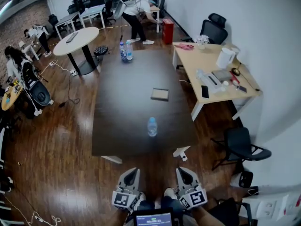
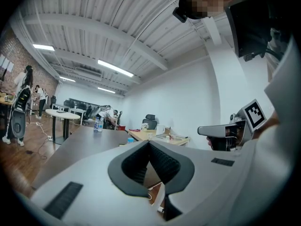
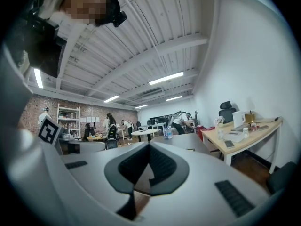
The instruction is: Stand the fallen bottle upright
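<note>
The water bottle (image 1: pixel 152 126) is on the dark desk (image 1: pixel 123 102), close to its near edge; from above I cannot tell whether it lies or stands. Farther along lies a small flat box (image 1: pixel 160 94), and two bottles (image 1: pixel 125 51) stand at the far end. The left tool (image 1: pixel 133 171) and right tool (image 1: pixel 182 170) hang just short of the near edge, apart from the bottle, each with its jaws pressed together on nothing. The left gripper view catches only the bottle's blue cap (image 2: pixel 130 140) above the tool's tips.

An open office: a long dark meeting table (image 1: pixel 127 79), a light desk (image 1: pixel 190 59), swivel chairs (image 1: pixel 214 31) and a round table (image 1: pixel 83 39).
</note>
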A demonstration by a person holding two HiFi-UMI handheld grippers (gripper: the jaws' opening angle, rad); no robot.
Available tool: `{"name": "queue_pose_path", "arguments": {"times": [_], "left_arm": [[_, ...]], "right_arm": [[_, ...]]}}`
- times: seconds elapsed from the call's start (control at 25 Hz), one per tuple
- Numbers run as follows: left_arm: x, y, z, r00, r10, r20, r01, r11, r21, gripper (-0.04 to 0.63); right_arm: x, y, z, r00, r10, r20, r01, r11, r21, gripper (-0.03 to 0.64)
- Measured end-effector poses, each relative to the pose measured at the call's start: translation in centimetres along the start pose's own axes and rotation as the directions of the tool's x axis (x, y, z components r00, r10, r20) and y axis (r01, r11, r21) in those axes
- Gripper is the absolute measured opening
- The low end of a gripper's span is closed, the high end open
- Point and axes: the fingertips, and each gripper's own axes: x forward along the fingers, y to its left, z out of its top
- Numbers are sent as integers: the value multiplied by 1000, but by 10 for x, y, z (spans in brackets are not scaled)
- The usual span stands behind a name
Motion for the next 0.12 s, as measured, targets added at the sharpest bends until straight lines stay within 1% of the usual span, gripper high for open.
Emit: {"name": "queue_pose_path", "arguments": {"times": [0.12], "left_arm": [[0, 0, 0, 1000, 0, 3, 0, 1000, -6, -3]], "right_arm": [[0, 0, 2, 1000, -6, 10, 6, 1000, 3, 23]]}}
